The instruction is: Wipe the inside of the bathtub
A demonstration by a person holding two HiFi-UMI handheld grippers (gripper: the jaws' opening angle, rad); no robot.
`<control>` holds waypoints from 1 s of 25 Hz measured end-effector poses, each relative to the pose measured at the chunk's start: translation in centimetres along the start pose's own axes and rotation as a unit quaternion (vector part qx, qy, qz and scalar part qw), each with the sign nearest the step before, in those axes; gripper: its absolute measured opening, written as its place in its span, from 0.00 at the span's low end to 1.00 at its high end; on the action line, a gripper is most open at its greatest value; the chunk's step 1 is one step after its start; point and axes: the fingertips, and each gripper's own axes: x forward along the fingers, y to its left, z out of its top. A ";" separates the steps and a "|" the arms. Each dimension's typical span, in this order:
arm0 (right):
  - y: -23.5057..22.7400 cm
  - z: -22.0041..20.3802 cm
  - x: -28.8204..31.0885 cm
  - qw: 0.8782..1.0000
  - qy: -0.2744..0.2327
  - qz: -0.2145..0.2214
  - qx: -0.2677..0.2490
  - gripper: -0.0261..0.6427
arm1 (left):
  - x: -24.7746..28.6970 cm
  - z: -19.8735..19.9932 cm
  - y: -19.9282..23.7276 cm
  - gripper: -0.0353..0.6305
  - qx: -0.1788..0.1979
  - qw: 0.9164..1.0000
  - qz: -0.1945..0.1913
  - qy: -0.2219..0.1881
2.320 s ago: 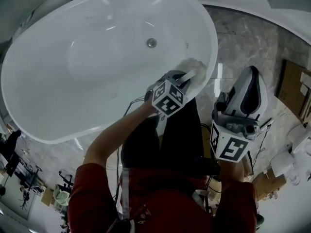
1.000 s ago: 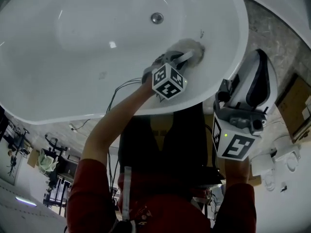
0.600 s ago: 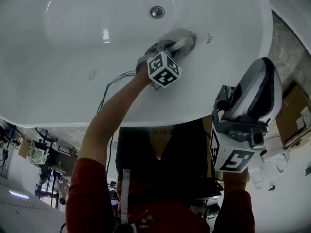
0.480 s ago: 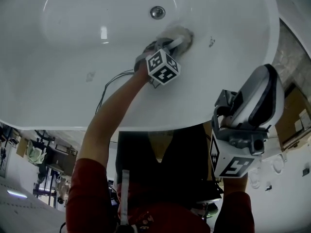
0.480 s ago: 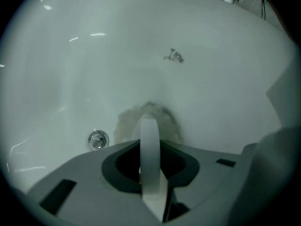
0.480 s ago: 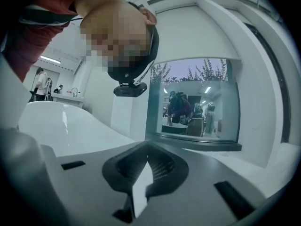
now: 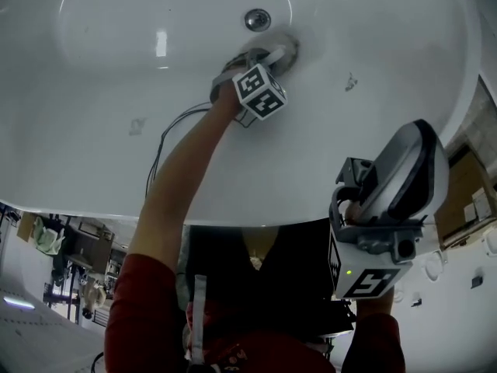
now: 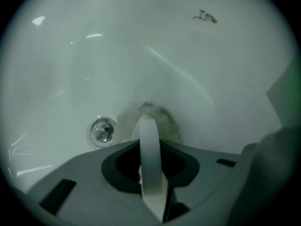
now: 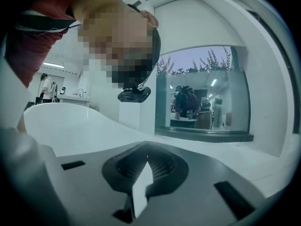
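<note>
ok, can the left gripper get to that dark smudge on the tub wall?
Probably yes. The left gripper, shut on the cloth, is by the drain, and only bare tub wall lies between it and the smudge. Nothing blocks the sweep.

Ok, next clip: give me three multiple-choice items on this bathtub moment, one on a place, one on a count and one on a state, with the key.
1. Where does the cloth press?
A) on the bathtub floor beside the drain
B) on the rim
C) on the room floor

2. How many grippers are inside the bathtub?
A) none
B) one
C) two

3. The right gripper is:
A) shut on a sponge
B) wide open
C) shut and empty

Key:
1 A: the left gripper view shows the cloth next to the drain.
2 B: only the left gripper reaches in.
3 C: its jaws meet with nothing between them.
</note>
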 end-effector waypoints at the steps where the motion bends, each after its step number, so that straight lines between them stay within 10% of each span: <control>1: 0.1 -0.2 0.1 1.000 0.001 0.001 0.001 0.06 | 0.0 0.1 0.1 0.19 0.001 1.000 0.002 -0.001; 25: 0.3 1.9 -1.5 1.000 0.004 -0.005 -0.007 0.06 | -4.1 -0.2 -0.2 0.19 -0.090 0.996 0.013 -0.020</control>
